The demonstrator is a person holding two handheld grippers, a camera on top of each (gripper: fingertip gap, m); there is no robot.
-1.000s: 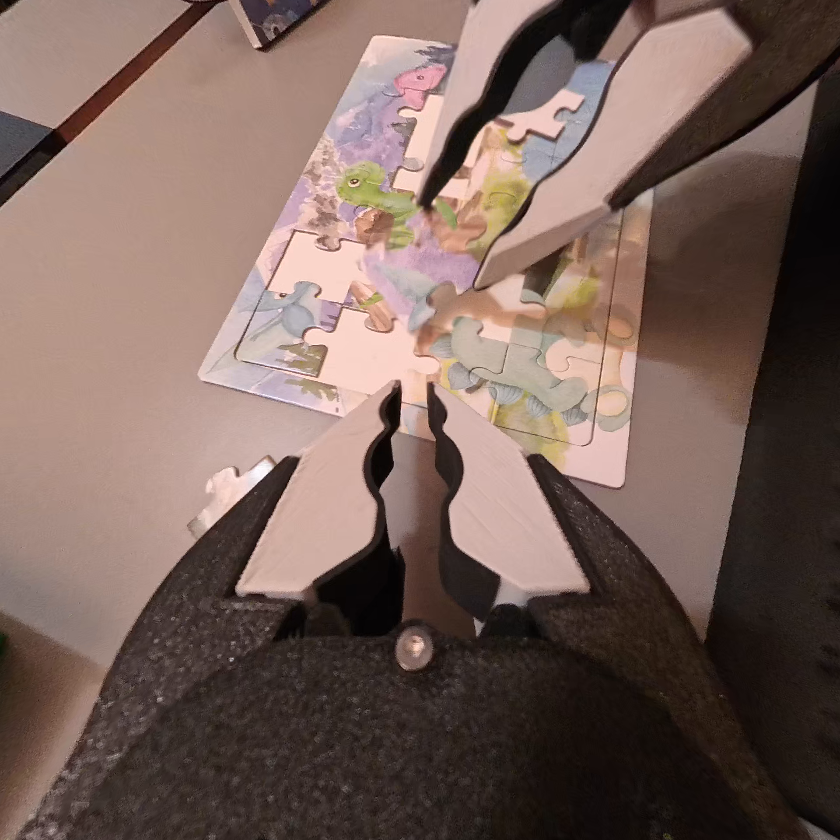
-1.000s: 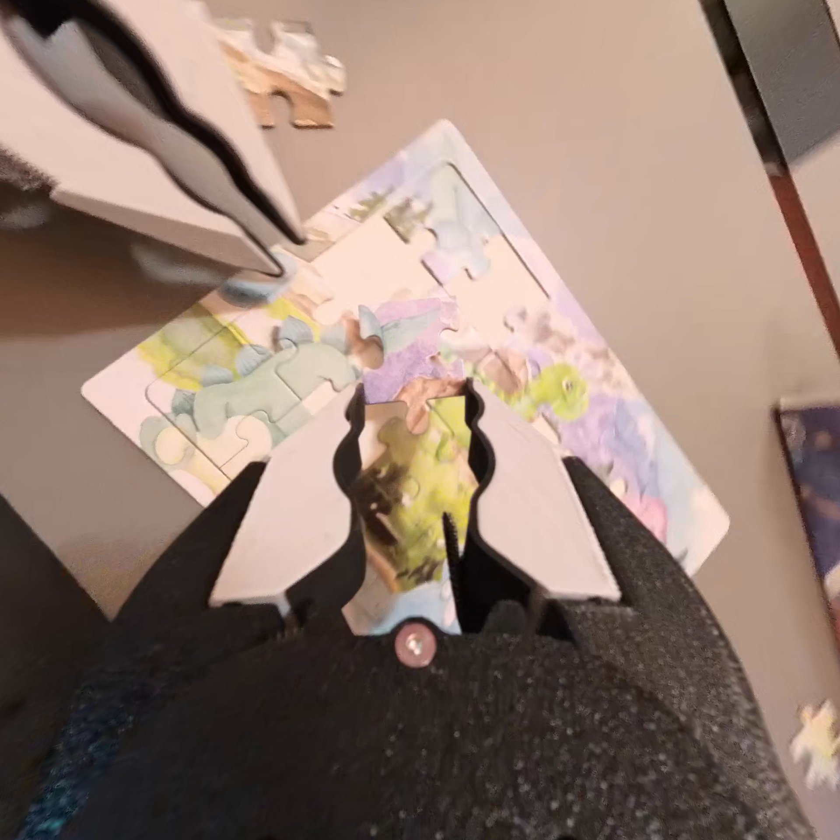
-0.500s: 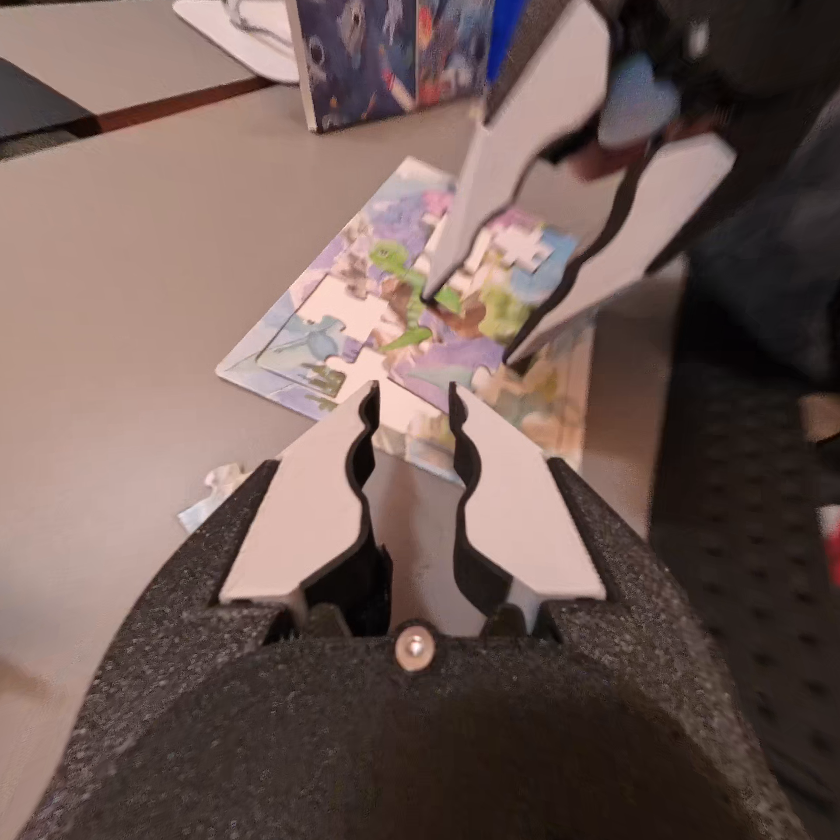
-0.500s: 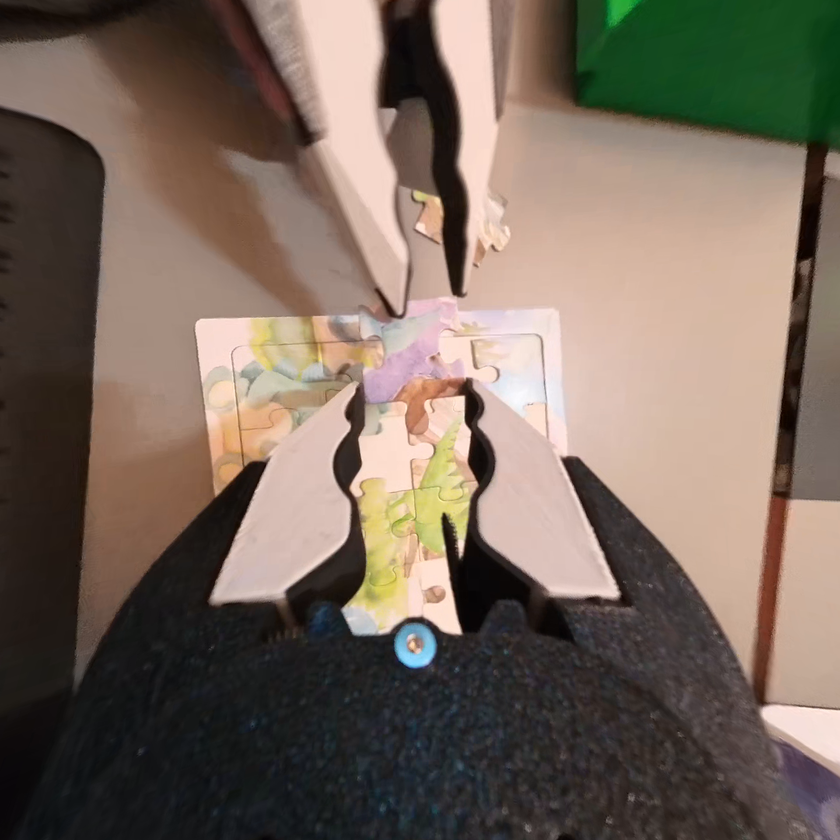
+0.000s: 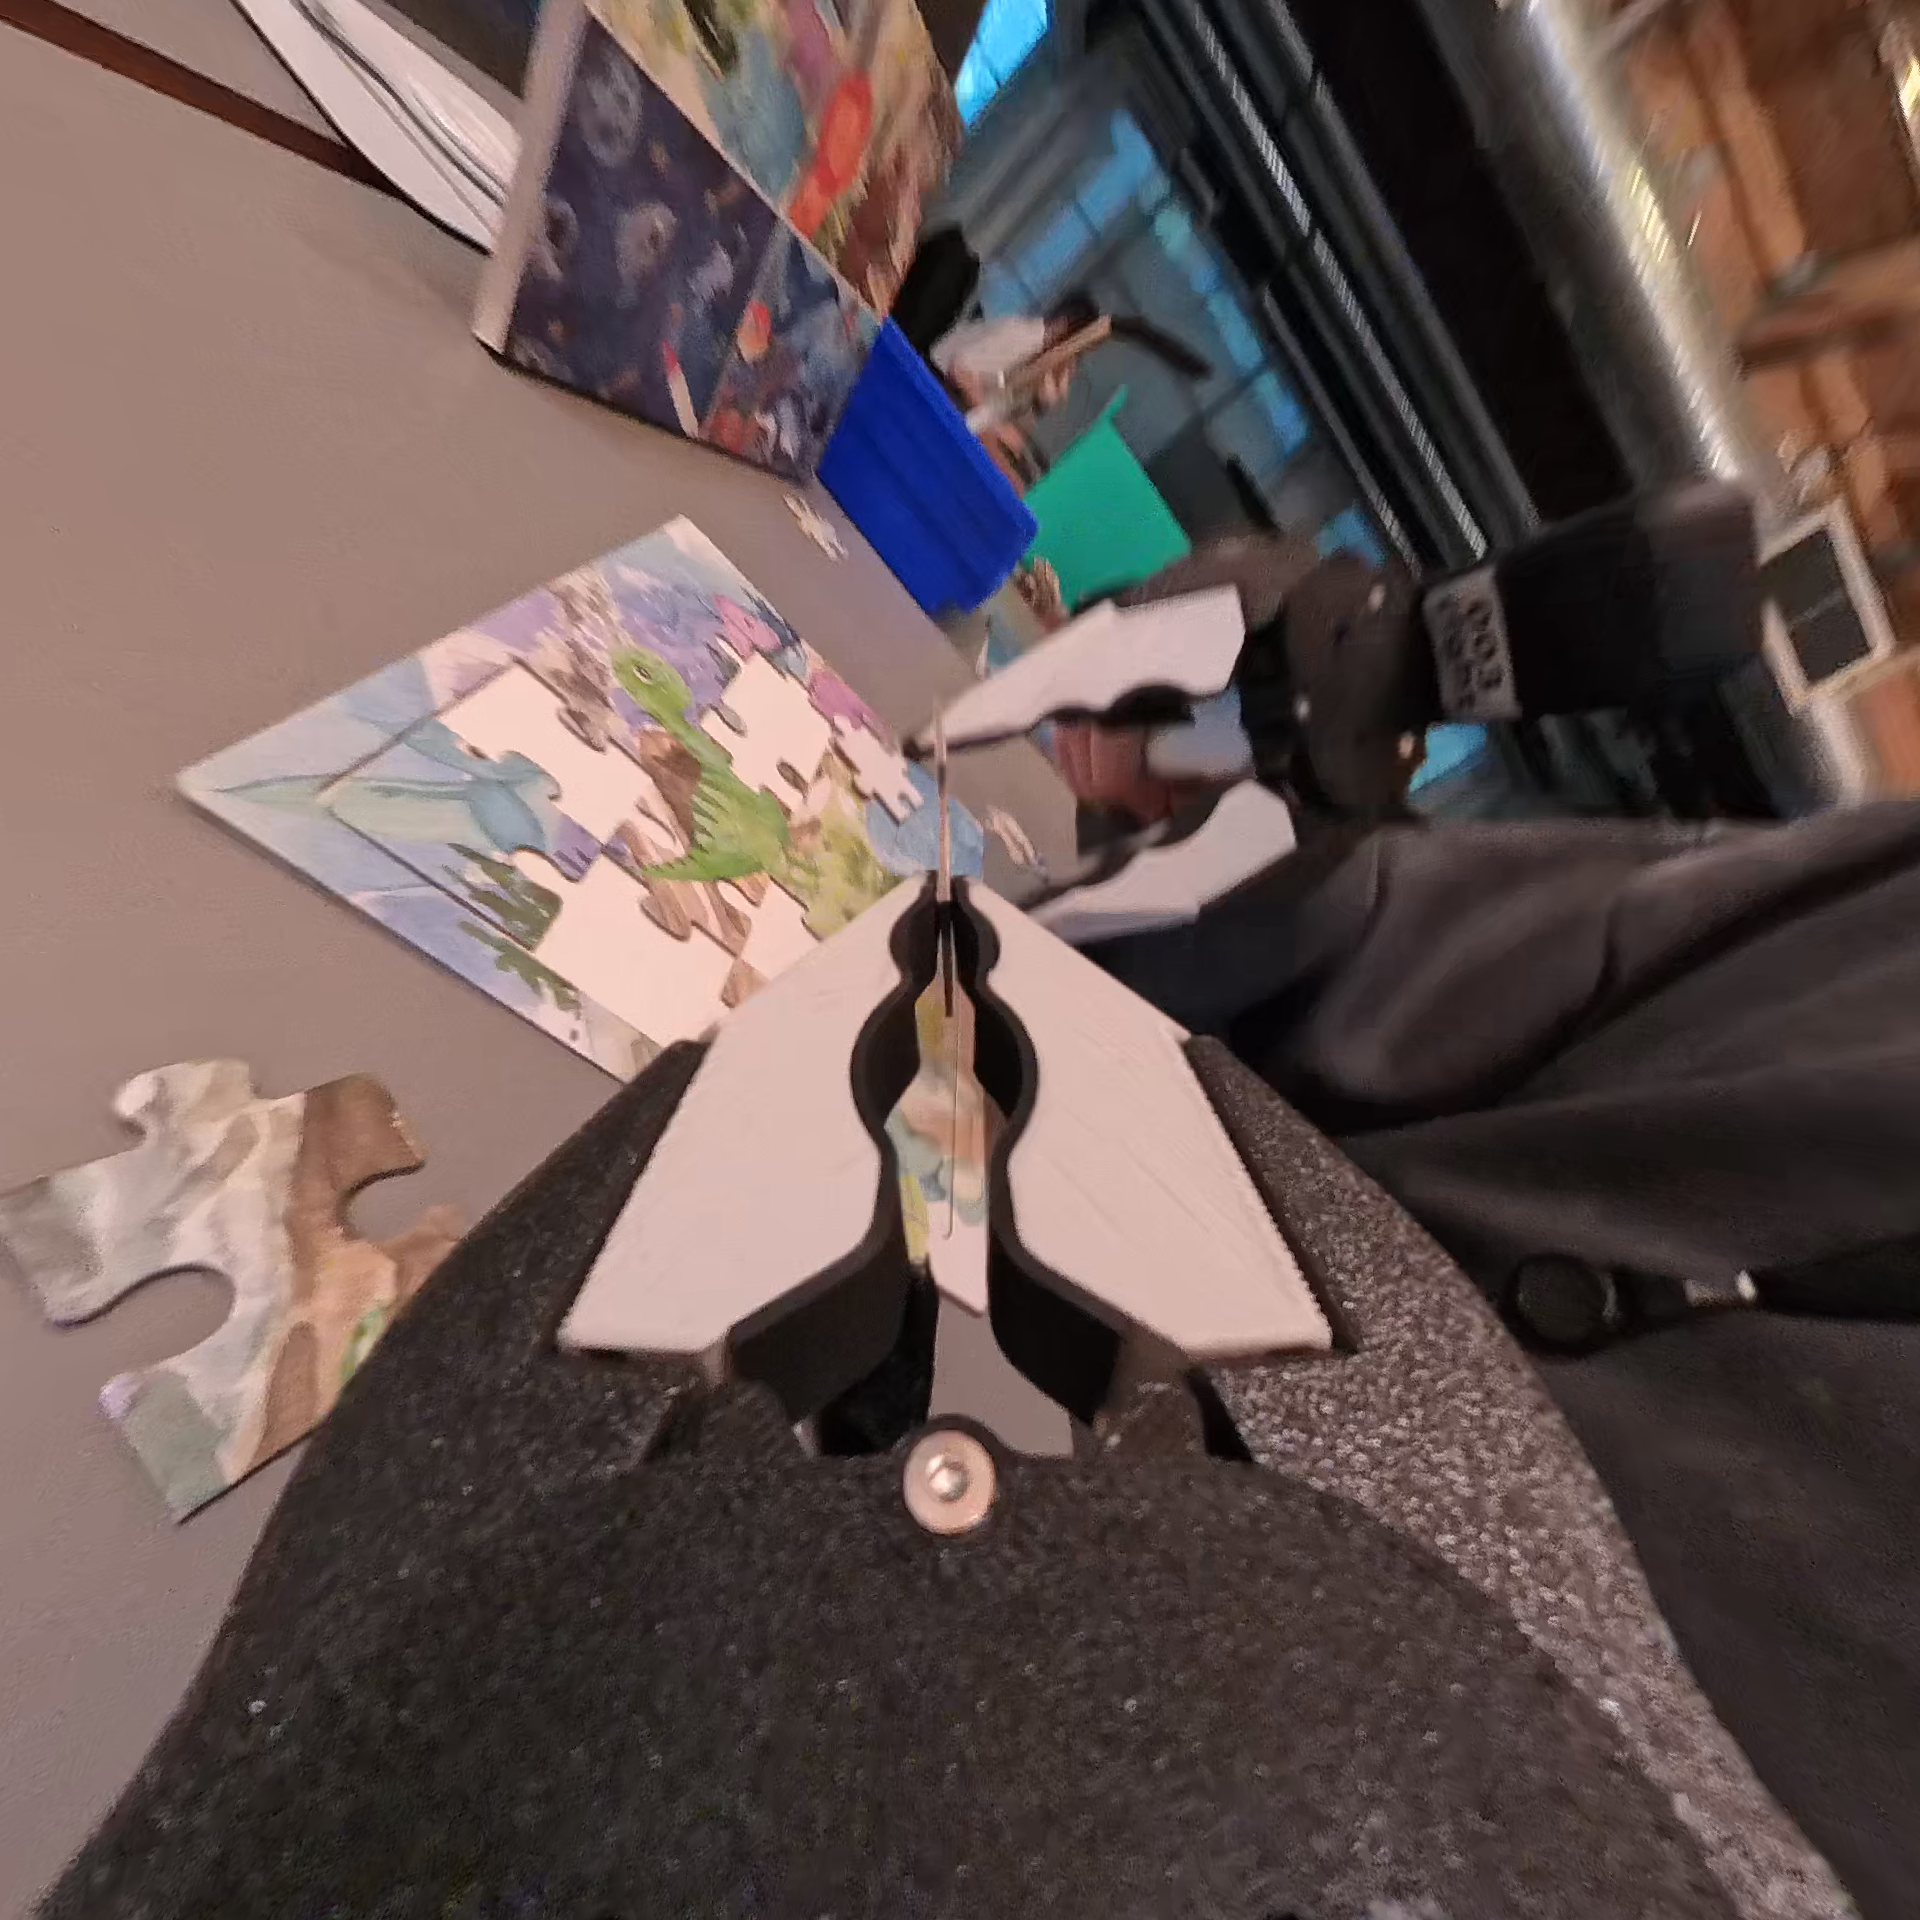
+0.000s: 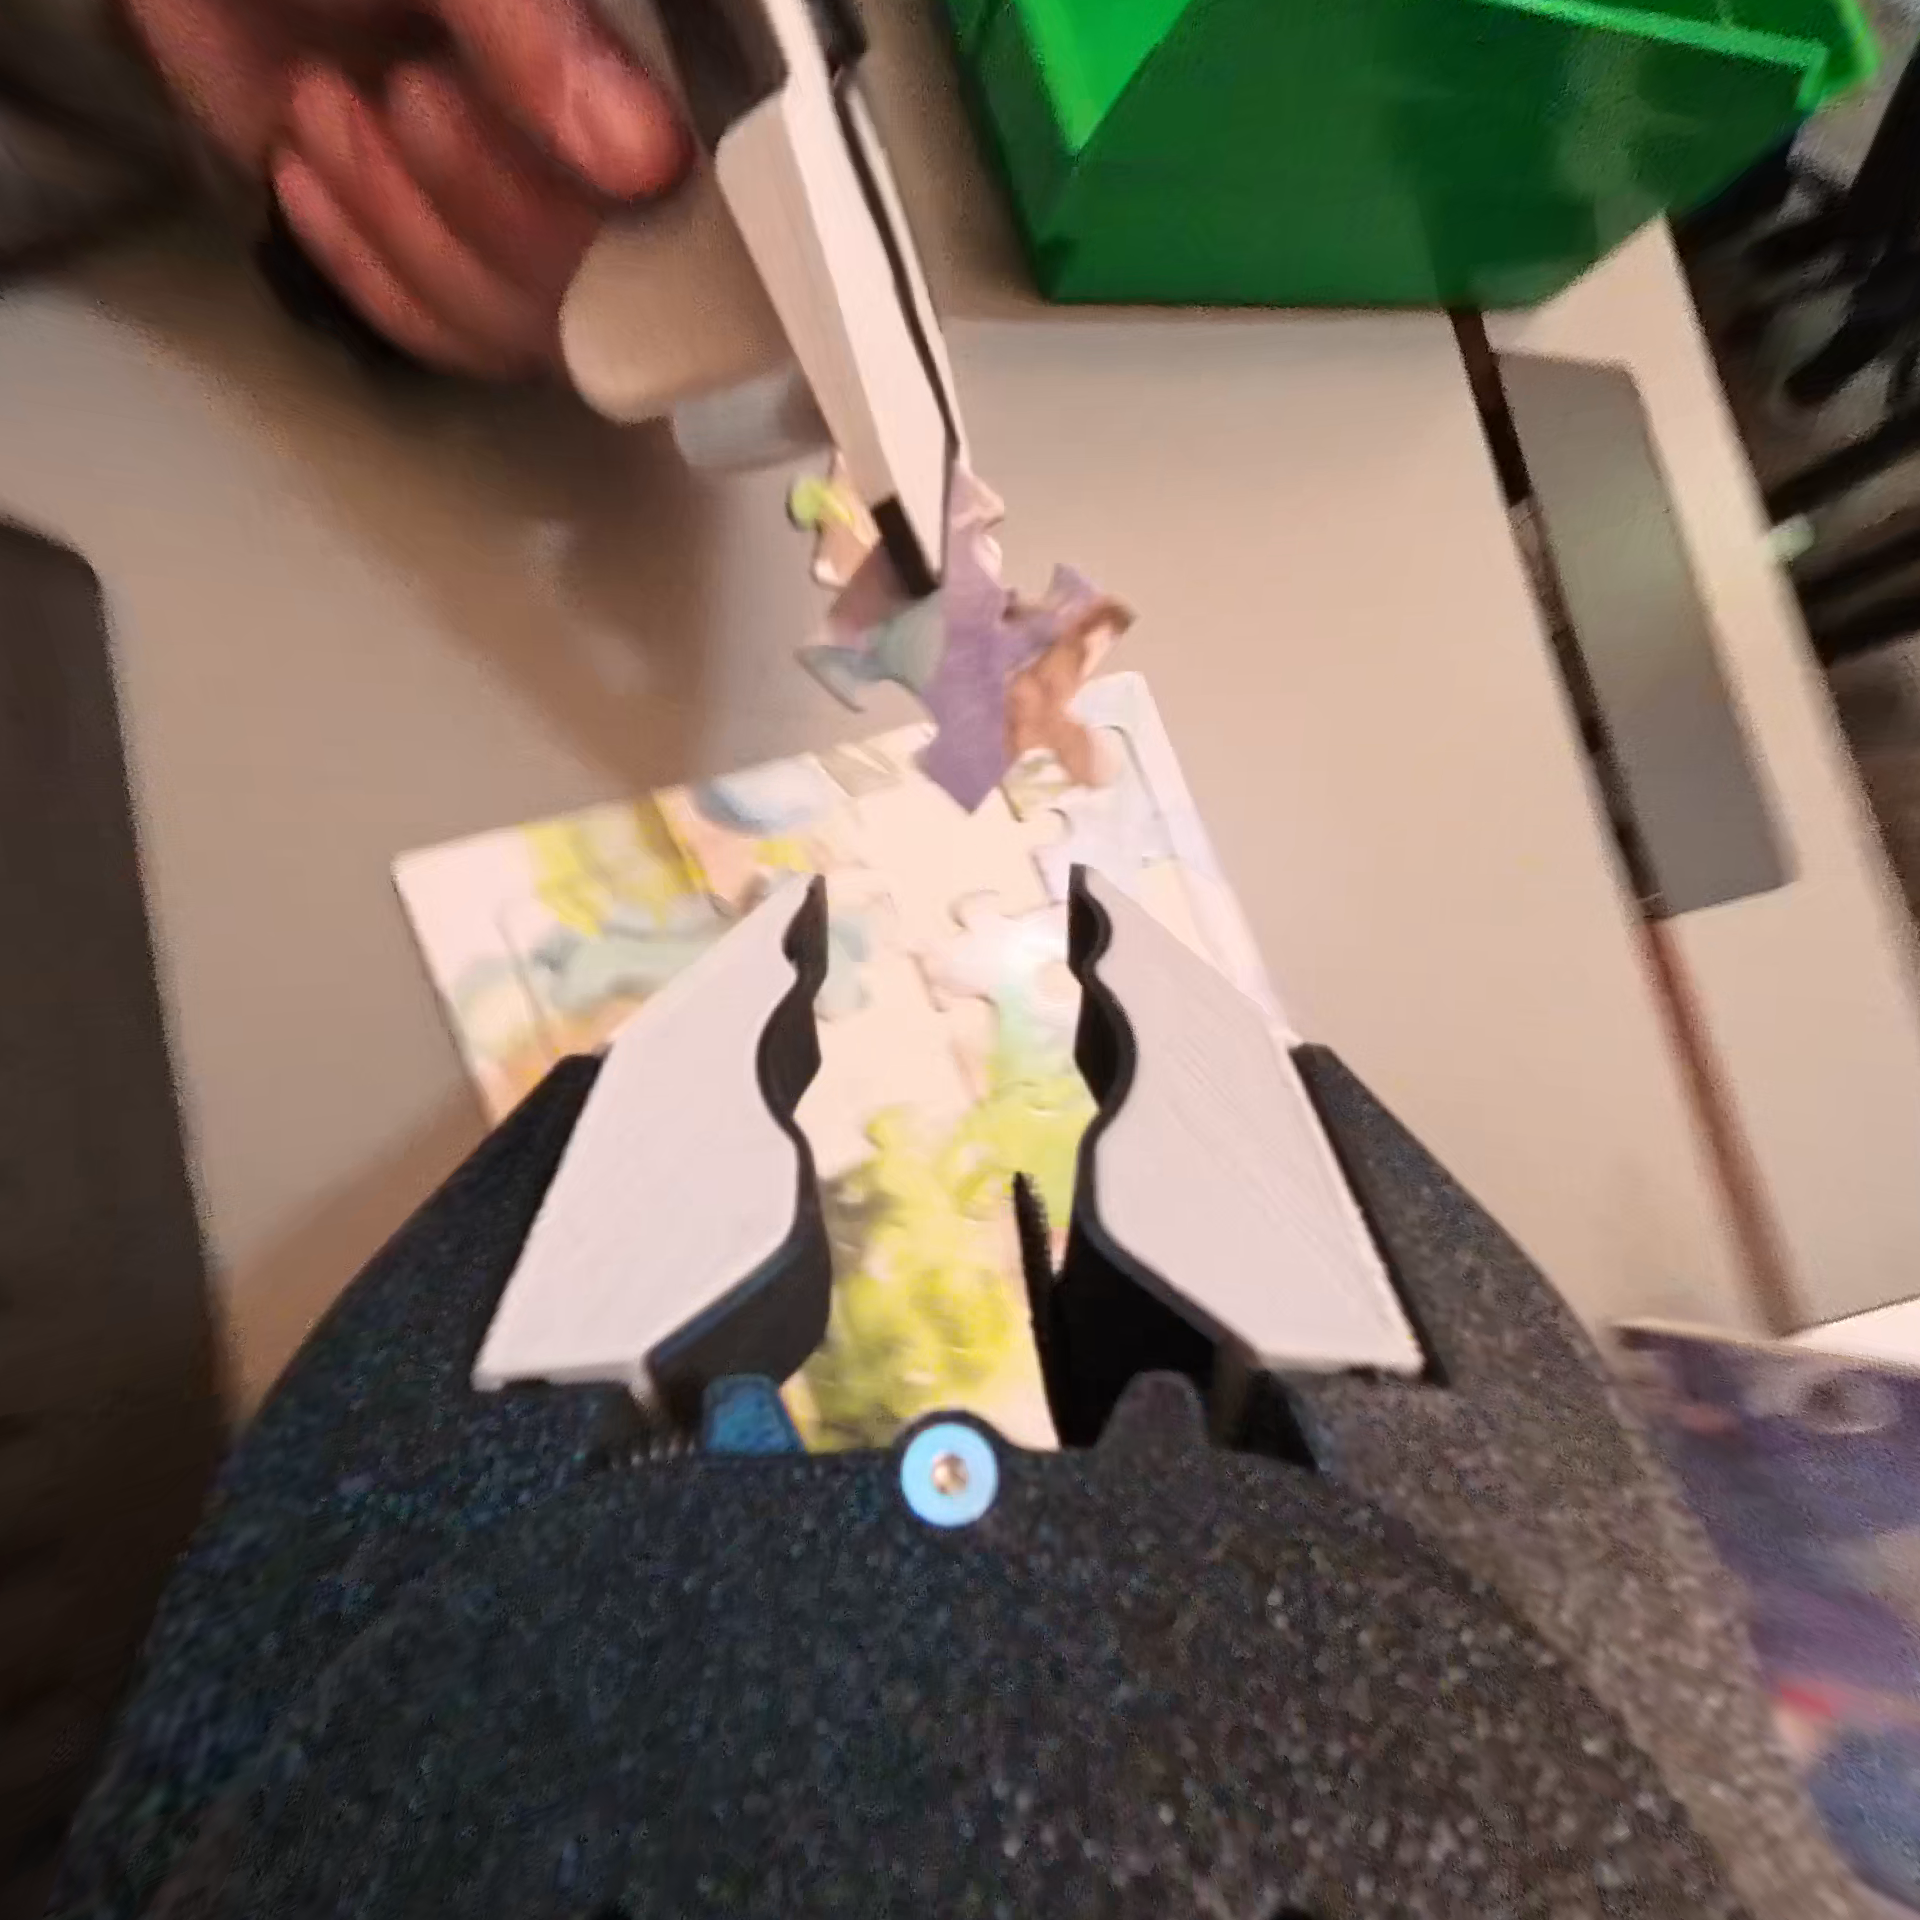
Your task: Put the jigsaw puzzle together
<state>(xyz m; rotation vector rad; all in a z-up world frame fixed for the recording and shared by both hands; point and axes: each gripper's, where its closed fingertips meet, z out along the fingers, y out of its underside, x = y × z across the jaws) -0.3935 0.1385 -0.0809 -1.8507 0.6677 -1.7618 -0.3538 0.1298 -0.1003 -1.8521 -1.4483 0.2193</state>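
My left gripper is shut on a jigsaw piece, which shows edge-on as a thin sliver between the pads. In the right wrist view the same piece is purple, brown and pale blue. It hangs from the left gripper just above the far edge of the puzzle board. My right gripper is open and empty over the board. It also shows in the left wrist view, to the right of the board, which has white gaps.
A loose piece lies on the grey table at the near left, and a small one beyond the board. The puzzle box and a blue bin stand behind. A green bin is beyond the board. A dark sleeve is at right. My right fingertips sit around 5 centimeters from my left ones.
The left jaws opened wider, then came together on the purple and brown piece at the board's edge and lifted it. The left gripper has rolled sideways. The right gripper stays open over the board.
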